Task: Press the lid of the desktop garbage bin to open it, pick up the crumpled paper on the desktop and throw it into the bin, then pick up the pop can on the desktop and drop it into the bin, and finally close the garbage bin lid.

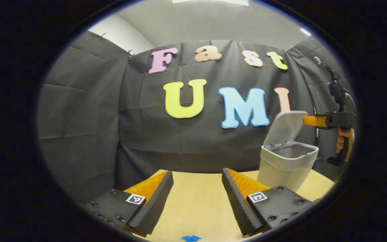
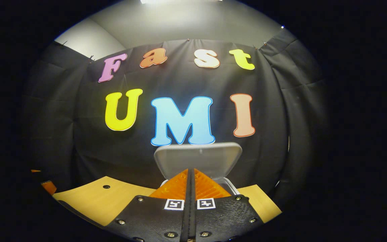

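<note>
A: Where does the garbage bin [image 1: 286, 164] stand?

B: In the left gripper view it sits on the wooden table [image 1: 197, 201], toward the right and far part of it, close to the black cloth wall [image 1: 89, 117]. It stands upright, its long axis vertical, the mouth facing up.

A: And the lid [image 1: 286, 127]?

B: Raised. It is hinged at the far rim and stands nearly upright, leaning a little back toward the wall, its inner face turned toward the left gripper's camera. In the right gripper view the lid [image 2: 198, 158] rises as a broad pale panel straight ahead, its long edge running side to side, with part of the bin's rim [image 2: 231, 185] just below it.

A: The left gripper [image 1: 197, 188]?

B: Its fingers are spread wide apart, with bare table between them, holding nothing. It hovers low over the table, well left of the bin.

A: The right gripper [image 2: 190, 181]?

B: Its fingers are pressed together, nothing between them, the tips pointing at the lid's lower middle. From the left gripper view, the right gripper [image 1: 309, 121] reaches in from the right, held level at the raised lid's right edge; whether it touches the lid I cannot tell. A hand [image 1: 343, 139] grips its handle.

A: Anything else?

B: A small blue mark [image 1: 190, 238] on the table's near edge, and a round hole [image 2: 106, 186] in the tabletop.
</note>
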The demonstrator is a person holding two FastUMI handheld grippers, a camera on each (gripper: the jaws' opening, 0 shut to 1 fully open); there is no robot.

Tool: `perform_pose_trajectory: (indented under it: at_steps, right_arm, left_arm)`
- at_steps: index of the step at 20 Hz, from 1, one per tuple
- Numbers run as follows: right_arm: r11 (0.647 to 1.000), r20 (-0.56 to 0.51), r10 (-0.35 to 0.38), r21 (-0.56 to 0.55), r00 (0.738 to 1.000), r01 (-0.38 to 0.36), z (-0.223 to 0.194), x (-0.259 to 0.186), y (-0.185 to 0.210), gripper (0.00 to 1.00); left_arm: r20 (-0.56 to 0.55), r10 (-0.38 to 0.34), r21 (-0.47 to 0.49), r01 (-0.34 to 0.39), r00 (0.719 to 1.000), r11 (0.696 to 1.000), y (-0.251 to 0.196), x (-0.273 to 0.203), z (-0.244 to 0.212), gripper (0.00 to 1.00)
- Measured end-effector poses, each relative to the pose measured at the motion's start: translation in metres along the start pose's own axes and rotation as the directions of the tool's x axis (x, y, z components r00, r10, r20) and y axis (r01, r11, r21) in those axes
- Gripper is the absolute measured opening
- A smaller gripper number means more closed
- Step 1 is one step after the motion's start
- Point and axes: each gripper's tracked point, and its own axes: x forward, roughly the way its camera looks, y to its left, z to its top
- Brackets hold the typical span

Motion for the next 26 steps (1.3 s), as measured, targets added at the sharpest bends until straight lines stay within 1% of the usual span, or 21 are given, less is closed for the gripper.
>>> perform_pose_trajectory:
  at_steps: [1, 2, 3, 7, 8, 9, 10, 11, 12, 13, 14, 15, 17, 18, 19, 20, 21, 22, 23, 26]
  right_arm:
    - [1.000, 0.003, 0.000, -0.009, 1.000, 0.000, 0.001, -0.003, 0.001, 0.00]
    - [1.000, 0.008, 0.002, -0.017, 1.000, -0.001, 0.003, -0.007, 0.003, 0.00]
    - [1.000, 0.013, 0.000, -0.024, 1.000, 0.001, 0.003, -0.010, 0.005, 0.00]
    - [0.999, 0.025, -0.009, -0.040, 1.000, 0.010, 0.004, -0.024, 0.010, 0.00]
    - [1.000, 0.026, 0.001, -0.030, 1.000, -0.001, 0.004, -0.027, 0.014, 0.00]
    - [1.000, 0.026, 0.001, -0.016, 1.000, 0.000, 0.003, -0.031, 0.015, 0.01]
    - [1.000, 0.030, 0.005, -0.005, 1.000, -0.005, 0.004, -0.034, 0.016, 0.04]
    - [1.000, 0.033, 0.003, -0.001, 0.999, -0.002, 0.004, -0.037, 0.016, 0.13]
    - [1.000, 0.035, 0.001, -0.001, 0.999, -0.001, 0.006, -0.039, 0.015, 0.13]
    - [1.000, 0.040, -0.003, -0.003, 0.999, 0.003, 0.006, -0.040, 0.015, 0.23]
    - [1.000, 0.045, -0.010, -0.009, 0.999, 0.010, 0.008, -0.042, 0.014, 0.27]
    - [1.000, 0.050, -0.015, -0.019, 0.999, 0.016, 0.008, -0.045, 0.014, 0.36]
    - [0.999, 0.060, -0.025, -0.041, 0.998, 0.027, 0.008, -0.051, 0.013, 0.50]
    - [0.998, 0.064, -0.023, -0.050, 0.998, 0.026, 0.008, -0.054, 0.015, 0.67]
    - [0.998, 0.066, -0.023, -0.056, 0.998, 0.027, 0.007, -0.055, 0.017, 0.85]
    - [0.998, 0.069, -0.026, -0.062, 0.997, 0.031, 0.007, -0.058, 0.018, 0.83]
    - [0.997, 0.070, -0.032, -0.072, 0.997, 0.037, 0.007, -0.060, 0.018, 0.99]
    - [0.995, 0.072, -0.040, -0.085, 0.997, 0.046, 0.006, -0.062, 0.017, 1.00]
    - [0.994, 0.074, -0.049, -0.098, 0.996, 0.056, 0.005, -0.064, 0.017, 0.91]
    - [0.990, 0.070, -0.047, -0.127, 0.996, 0.056, 0.001, -0.071, 0.023, 0.94]
  left_arm:
    - [-0.002, -0.001, -0.002, 0.001, 1.000, 1.000, 0.000, 0.000, 0.000, 1.00]
    - [-0.004, -0.001, -0.003, 0.001, 1.000, 1.000, 0.001, -0.001, 0.000, 0.95]
    - [-0.006, 0.000, -0.003, 0.000, 1.000, 1.000, 0.002, -0.001, -0.002, 1.00]
    - [-0.012, 0.002, -0.001, -0.002, 1.000, 1.000, 0.006, -0.003, -0.006, 1.00]
    - [-0.015, 0.004, -0.001, -0.004, 1.000, 1.000, 0.007, -0.004, -0.008, 0.95]
    - [-0.018, 0.002, -0.002, -0.002, 1.000, 1.000, 0.008, -0.004, -0.010, 0.95]
    - [-0.021, 0.003, -0.003, -0.003, 1.000, 1.000, 0.009, -0.005, -0.011, 0.95]
    - [-0.023, 0.003, -0.004, -0.003, 1.000, 1.000, 0.011, -0.004, -0.013, 0.95]
    - [-0.024, 0.004, -0.005, -0.004, 1.000, 1.000, 0.012, -0.004, -0.014, 1.00]
    - [-0.029, 0.005, -0.008, -0.005, 1.000, 1.000, 0.013, -0.003, -0.017, 1.00]
    - [-0.032, 0.003, -0.012, -0.003, 0.999, 1.000, 0.014, -0.003, -0.020, 0.95]
    - [-0.037, -0.001, -0.018, 0.000, 0.999, 1.000, 0.014, -0.003, -0.023, 1.00]
    - [-0.051, -0.005, -0.034, 0.003, 0.999, 0.999, 0.018, -0.001, -0.030, 1.00]
    - [-0.059, -0.006, -0.038, 0.003, 0.998, 0.999, 0.021, 0.000, -0.034, 0.95]
    - [-0.066, -0.004, -0.035, 0.001, 0.998, 0.999, 0.024, 0.001, -0.037, 1.00]
    - [-0.074, -0.002, -0.027, 0.000, 0.997, 1.000, 0.026, 0.002, -0.042, 1.00]
    - [-0.084, -0.001, -0.016, 0.000, 0.996, 1.000, 0.029, 0.002, -0.047, 1.00]
    - [-0.098, -0.002, -0.006, 0.002, 0.995, 1.000, 0.031, 0.003, -0.054, 1.00]
    - [-0.113, -0.007, -0.001, 0.007, 0.994, 1.000, 0.033, 0.003, -0.060, 1.00]
    - [-0.164, -0.027, -0.001, 0.027, 0.986, 1.000, 0.035, 0.000, -0.083, 1.00]
